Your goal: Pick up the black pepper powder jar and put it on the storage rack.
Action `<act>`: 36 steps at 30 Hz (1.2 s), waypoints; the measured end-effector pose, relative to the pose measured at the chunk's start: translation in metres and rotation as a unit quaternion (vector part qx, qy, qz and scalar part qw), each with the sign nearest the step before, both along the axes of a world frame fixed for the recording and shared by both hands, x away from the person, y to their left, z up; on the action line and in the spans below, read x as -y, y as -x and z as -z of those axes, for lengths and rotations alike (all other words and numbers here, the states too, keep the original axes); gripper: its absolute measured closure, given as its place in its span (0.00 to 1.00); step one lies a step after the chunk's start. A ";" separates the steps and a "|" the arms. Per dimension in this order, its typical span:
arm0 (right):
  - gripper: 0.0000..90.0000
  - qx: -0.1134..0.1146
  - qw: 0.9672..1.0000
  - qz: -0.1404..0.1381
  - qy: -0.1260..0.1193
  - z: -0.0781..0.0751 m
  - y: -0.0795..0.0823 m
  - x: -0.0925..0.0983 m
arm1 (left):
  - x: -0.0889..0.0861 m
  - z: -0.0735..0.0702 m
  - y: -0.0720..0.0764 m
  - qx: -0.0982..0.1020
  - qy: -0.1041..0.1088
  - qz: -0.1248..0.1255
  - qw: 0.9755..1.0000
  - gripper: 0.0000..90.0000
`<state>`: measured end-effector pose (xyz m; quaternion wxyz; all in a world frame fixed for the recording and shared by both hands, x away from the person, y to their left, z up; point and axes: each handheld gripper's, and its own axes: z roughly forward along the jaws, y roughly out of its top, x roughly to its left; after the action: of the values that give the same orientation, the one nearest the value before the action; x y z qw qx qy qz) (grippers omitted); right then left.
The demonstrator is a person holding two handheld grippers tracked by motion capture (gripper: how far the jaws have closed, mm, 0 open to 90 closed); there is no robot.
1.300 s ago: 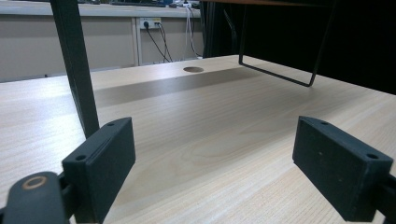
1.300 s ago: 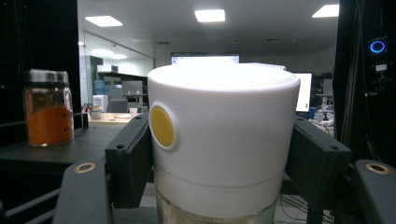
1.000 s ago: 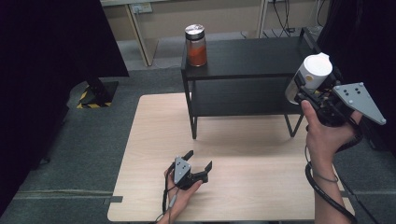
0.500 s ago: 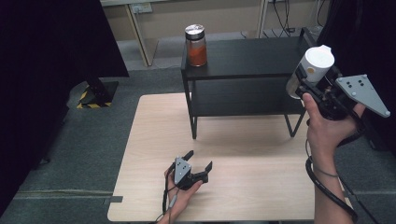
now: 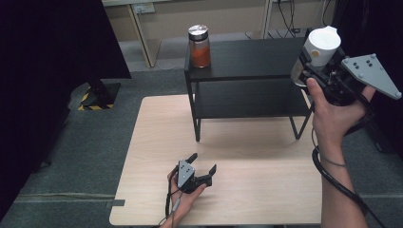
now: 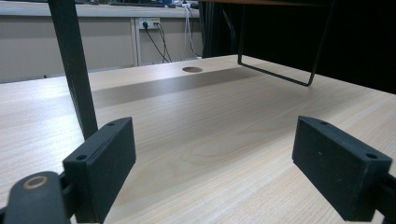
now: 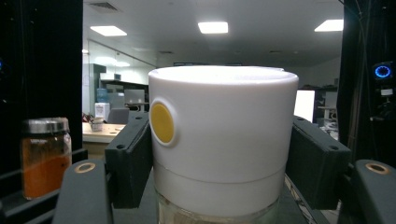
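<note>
My right gripper (image 5: 313,59) is shut on a jar with a white lid (image 5: 321,45), held in the air above the right end of the black shelf (image 5: 247,59). In the right gripper view the white-lidded jar (image 7: 222,140) sits between both black pads (image 7: 128,161), a yellow dot on its cap. A jar of orange powder (image 5: 199,46) with a metal lid stands on the shelf's top at the left; the orange jar (image 7: 44,156) shows to the left in that view. My left gripper (image 5: 203,165) rests open on the wooden table (image 5: 247,156) near its front edge, its jaws (image 6: 212,182) holding nothing.
The black two-level shelf stands on the table's far half, its thin metal legs (image 6: 77,70) rising just ahead of my left gripper. A dark curtain (image 5: 47,71) hangs along the left. Grey carpet surrounds the table.
My right hand has lifted the white-lidded jar higher, to above the level of the shelf top. The left gripper has stayed in place.
</note>
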<state>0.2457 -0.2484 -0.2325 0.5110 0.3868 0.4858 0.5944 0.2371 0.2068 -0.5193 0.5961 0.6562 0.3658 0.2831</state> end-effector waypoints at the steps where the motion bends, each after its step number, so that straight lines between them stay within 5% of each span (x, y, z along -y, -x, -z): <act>1: 0.34 -0.001 1.000 -0.002 0.000 -0.002 -0.002 -0.001 | 0.000 0.000 0.000 0.000 0.001 0.000 1.000 0.14; 21: 0.34 -0.010 1.000 0.005 -0.004 -0.047 -0.053 -0.015 | 0.000 0.000 0.000 0.000 0.001 0.003 1.000 0.14; 36: 0.34 -0.046 0.998 0.035 -0.025 -0.069 -0.084 -0.006 | 0.000 0.000 0.000 0.002 -0.002 0.005 1.000 0.15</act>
<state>0.3295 -0.2424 -0.1638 0.4987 0.4433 0.4799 0.5696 0.2368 0.2065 -0.5194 0.5971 0.6588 0.3608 0.2816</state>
